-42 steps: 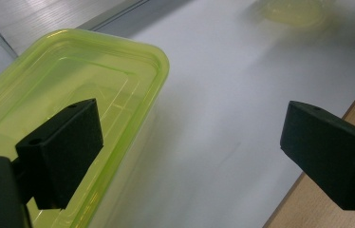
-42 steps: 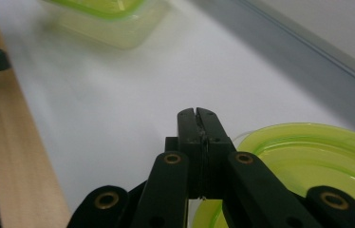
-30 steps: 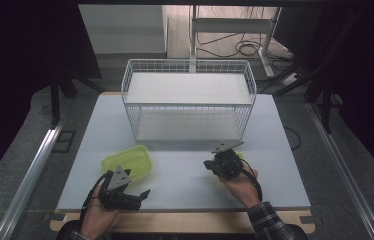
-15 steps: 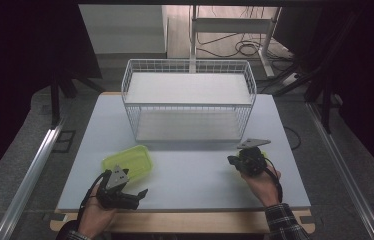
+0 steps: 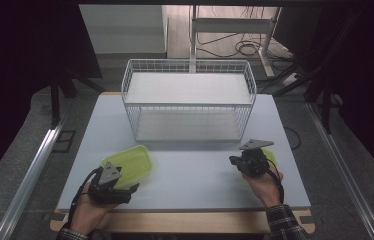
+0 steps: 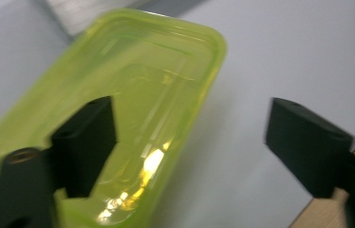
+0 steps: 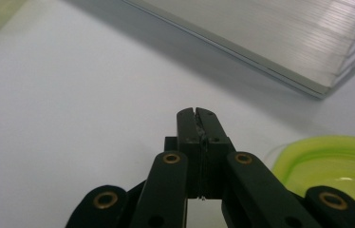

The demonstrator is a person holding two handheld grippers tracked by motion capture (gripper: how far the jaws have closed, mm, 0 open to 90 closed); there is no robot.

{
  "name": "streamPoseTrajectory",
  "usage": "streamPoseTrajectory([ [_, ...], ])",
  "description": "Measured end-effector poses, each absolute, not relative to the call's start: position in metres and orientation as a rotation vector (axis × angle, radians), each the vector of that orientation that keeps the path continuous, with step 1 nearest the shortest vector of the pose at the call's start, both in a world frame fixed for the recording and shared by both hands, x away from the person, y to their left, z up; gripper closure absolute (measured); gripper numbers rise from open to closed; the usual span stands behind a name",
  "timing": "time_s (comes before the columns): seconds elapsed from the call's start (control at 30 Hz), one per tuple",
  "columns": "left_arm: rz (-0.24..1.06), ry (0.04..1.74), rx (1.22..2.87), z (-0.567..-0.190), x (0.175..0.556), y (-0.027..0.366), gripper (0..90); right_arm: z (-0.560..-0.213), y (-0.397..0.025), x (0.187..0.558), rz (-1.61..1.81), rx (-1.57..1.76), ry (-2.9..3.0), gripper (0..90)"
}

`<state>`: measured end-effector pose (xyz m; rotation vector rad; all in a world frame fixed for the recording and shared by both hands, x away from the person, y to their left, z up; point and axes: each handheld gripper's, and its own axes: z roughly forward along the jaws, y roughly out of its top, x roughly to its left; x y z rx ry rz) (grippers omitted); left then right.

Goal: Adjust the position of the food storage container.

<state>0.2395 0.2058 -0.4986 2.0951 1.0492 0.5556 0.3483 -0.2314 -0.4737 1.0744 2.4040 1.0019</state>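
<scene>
Black left hand-held gripper (image 6: 190,142) gapes over green container (image 6: 133,109) — right hand-held gripper (image 7: 198,115) pinched.

A white wire rack (image 5: 189,100) with two shelves stands at the far middle of the grey desk (image 5: 195,175). Cables (image 5: 235,47) lie on the floor beyond.

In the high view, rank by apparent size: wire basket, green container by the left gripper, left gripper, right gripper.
1. Wire basket, clearly the largest.
2. Green container.
3. Left gripper and right gripper: look alike in size, so no ranking between them.
</scene>
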Motion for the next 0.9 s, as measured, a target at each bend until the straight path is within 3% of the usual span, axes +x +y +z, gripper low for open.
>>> streamPoseTrajectory([
  [0.3,0.541,1.201,1.968,-0.489,0.244,0.249,82.1,-0.473,-0.219,0.342,1.027,1.041,2.432,88.5],
  [0.37,0.548,1.237,1.953,-0.49,0.246,0.259,89.2,-0.473,-0.217,0.341,1.031,1.033,2.434,88.3],
  [0.67,0.65,1.468,1.923,-0.509,0.251,0.3,90.0,-0.475,-0.208,0.338,1.034,1.008,2.471,89.0],
  [0.9,0.6,1.526,1.986,-0.526,0.266,0.301,90.0,-0.476,-0.202,0.336,1.048,0.987,2.49,88.9],
])
